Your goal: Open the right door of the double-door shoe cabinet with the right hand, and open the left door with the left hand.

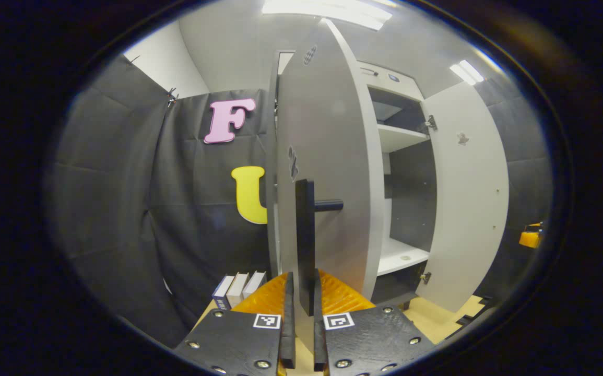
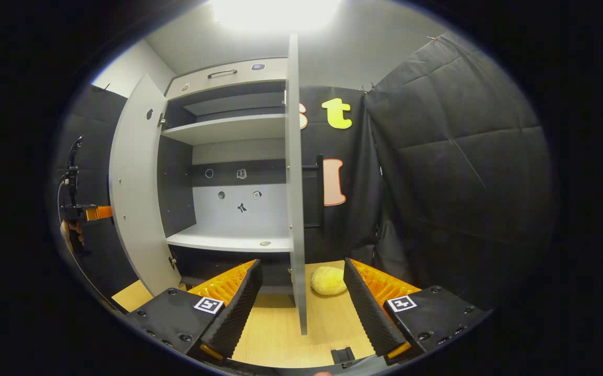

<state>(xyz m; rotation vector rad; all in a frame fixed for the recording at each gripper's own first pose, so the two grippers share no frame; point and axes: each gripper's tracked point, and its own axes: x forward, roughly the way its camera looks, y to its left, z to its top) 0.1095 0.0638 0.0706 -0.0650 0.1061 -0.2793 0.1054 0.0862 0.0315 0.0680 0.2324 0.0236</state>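
While both doors (image 2: 295,172) open — cabinet (image 2: 228,156) shelves (image 2: 231,241) nearly bare.

I see the shoe cabinet (image 2: 228,78) standing upright on the pale wooden floor with both doors swung out. The left door (image 1: 327,172) is a flat light-grey panel, seen nearly edge-on in the left gripper view, with a dark vertical bar handle (image 1: 305,245) on its outer face. The right door (image 2: 294,183), the same grey, stands edge-on in the right gripper view, its dark handle (image 2: 319,190) on the far face. Inside I make out white shelves (image 2: 233,241), dark side walls and a pale back panel carrying small stickers.
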